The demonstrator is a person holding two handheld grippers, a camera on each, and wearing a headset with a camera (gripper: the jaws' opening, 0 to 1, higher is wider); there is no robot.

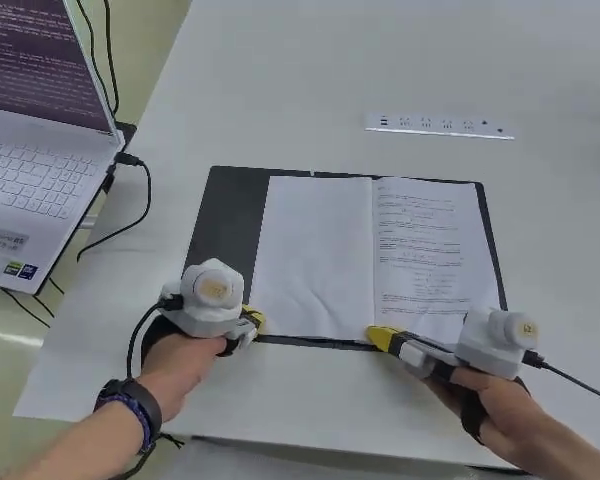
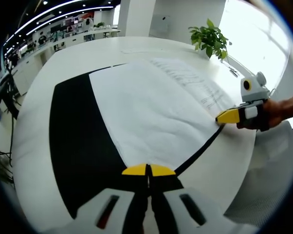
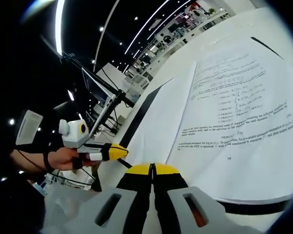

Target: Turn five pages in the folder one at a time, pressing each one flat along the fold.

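A black folder (image 1: 230,215) lies open on the white table, with a blank white page (image 1: 315,255) on its left half and a printed page (image 1: 430,250) on its right. My left gripper (image 1: 252,320) is shut, its yellow tips at the folder's near edge beside the blank page's lower left corner (image 2: 148,170). My right gripper (image 1: 378,339) is shut too, resting at the near edge just below the fold (image 3: 153,168). Neither holds paper. In the left gripper view the right gripper (image 2: 228,116) enters from the right; in the right gripper view the left gripper (image 3: 118,152) enters from the left.
An open white laptop (image 1: 35,150) with cables (image 1: 130,215) stands at the far left. A power strip (image 1: 438,126) is set in the table behind the folder. A potted plant (image 2: 211,40) stands beyond the table.
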